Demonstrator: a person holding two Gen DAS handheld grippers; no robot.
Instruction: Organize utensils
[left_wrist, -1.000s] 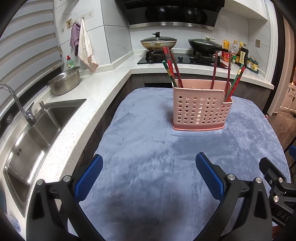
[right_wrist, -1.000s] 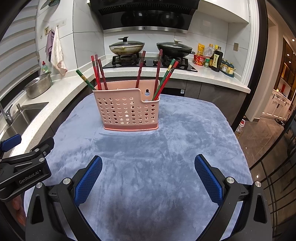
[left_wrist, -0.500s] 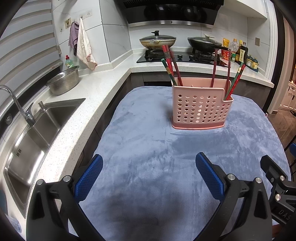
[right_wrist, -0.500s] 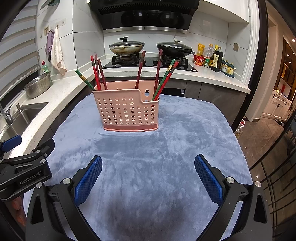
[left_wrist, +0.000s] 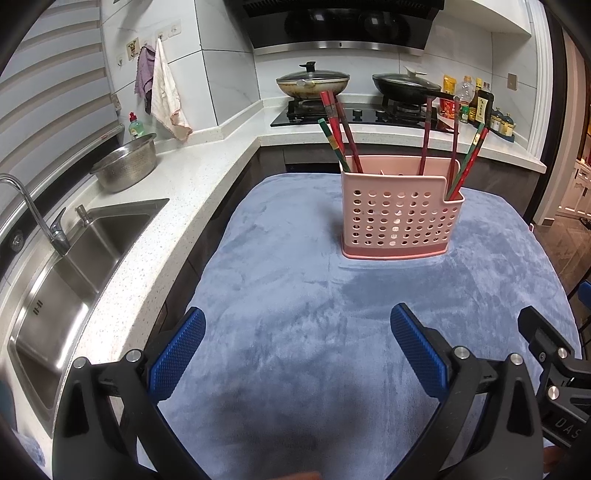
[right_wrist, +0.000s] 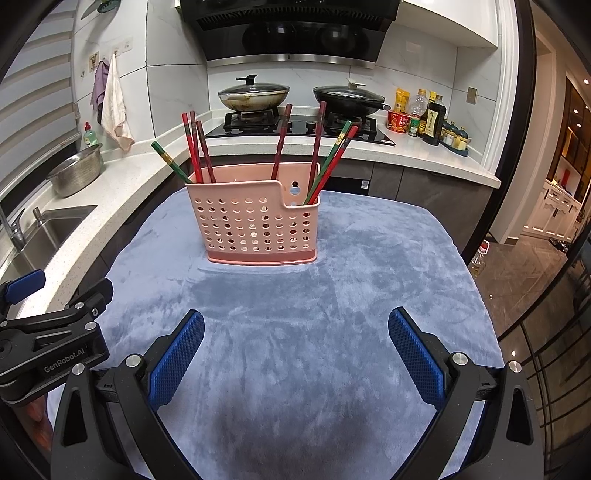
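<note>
Both my claws, left gripper (left_wrist: 297, 343) and right gripper (right_wrist: 295, 345), gape wide, empty. Pink perforated plastic holder (right_wrist: 256, 221) stands mid grey plush cloth (right_wrist: 369, 280), red and green chopsticks (right_wrist: 194, 147) splayed inside. I'd pinch one stick high, lift straight.

Pink perforated holder (right_wrist: 258, 221); red and green chopsticks (right_wrist: 330, 158); grey-blue plush cloth (right_wrist: 332, 288); white speckled counter (left_wrist: 177, 184); black tongs with blue cross-hatched pads (right_wrist: 413, 354).
</note>
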